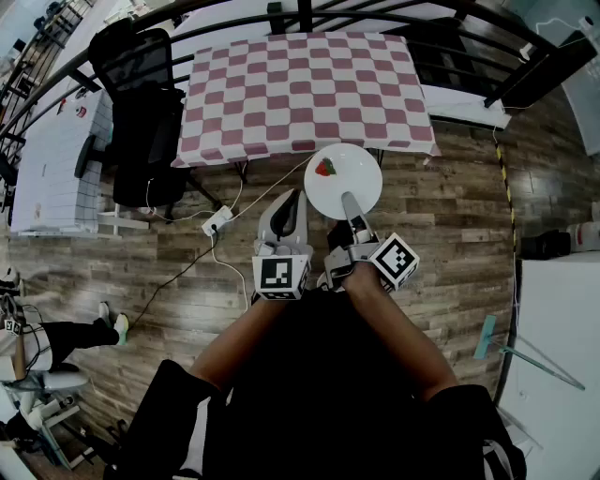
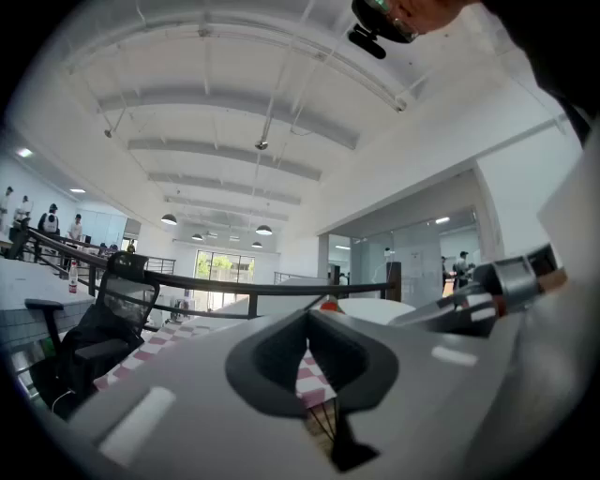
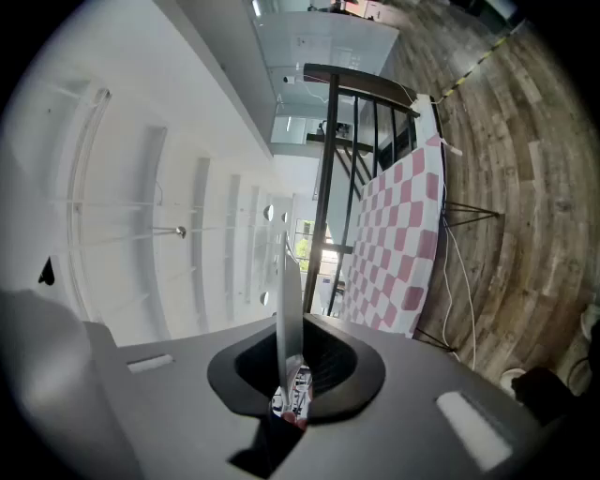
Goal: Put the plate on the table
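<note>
A round white plate with a small red and green piece of food on it hangs over the wooden floor, just short of the near edge of the table with the red-and-white checked cloth. My right gripper is shut on the plate's near rim. In the right gripper view the plate shows edge-on, pinched between the jaws of the right gripper. Just left of the plate, my left gripper is shut and holds nothing; the left gripper points toward the table.
A black office chair stands at the table's left corner. A white power strip and cables lie on the floor below the table's edge. A dark railing curves behind the table. A white surface lies at the right.
</note>
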A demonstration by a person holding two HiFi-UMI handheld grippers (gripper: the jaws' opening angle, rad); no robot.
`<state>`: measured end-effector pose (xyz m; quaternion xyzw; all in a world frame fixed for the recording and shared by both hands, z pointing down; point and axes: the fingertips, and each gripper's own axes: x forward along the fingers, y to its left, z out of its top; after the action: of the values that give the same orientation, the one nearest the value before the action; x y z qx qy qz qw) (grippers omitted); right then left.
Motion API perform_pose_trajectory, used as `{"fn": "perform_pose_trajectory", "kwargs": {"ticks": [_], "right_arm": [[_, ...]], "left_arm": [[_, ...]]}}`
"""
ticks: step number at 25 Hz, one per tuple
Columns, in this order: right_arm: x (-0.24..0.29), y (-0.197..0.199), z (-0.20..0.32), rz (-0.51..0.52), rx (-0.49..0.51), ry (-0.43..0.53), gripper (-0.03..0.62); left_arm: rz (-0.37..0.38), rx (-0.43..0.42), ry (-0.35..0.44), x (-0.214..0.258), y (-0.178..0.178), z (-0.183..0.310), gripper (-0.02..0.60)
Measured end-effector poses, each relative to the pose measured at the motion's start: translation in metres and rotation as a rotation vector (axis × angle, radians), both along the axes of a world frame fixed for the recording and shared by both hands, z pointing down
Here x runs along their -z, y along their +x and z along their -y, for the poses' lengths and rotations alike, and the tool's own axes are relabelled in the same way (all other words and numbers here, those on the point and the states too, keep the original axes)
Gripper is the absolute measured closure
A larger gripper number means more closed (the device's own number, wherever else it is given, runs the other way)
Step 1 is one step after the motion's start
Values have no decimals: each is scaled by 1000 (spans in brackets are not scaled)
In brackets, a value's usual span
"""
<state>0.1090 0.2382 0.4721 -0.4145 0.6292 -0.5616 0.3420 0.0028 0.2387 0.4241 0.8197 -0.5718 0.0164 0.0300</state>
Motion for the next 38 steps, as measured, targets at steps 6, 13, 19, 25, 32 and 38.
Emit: {"fn": "perform_pose_trajectory", "kwargs": {"ticks": [6, 13, 19, 25, 32, 38], "right_arm": [[-9, 2, -11, -9, 5, -49, 576], [-15, 10, -15, -50, -20, -72, 576], [-17, 6, -15, -32, 14, -69, 576], [-24, 2, -12, -6, 23, -93, 576], [-37, 15, 3, -48, -1, -135, 576], [-35, 42, 32, -76, -62, -111, 576]], "left_arm": [[6, 12, 15, 3, 0, -9, 572], [2, 54, 4, 4, -16, -21, 572], [24, 88, 21, 8, -22, -27, 572], [29, 91, 13, 6, -18, -25, 572], [-27, 95, -53, -12, -35, 12, 572], [-20, 89, -48, -13, -39, 58, 572]]}}
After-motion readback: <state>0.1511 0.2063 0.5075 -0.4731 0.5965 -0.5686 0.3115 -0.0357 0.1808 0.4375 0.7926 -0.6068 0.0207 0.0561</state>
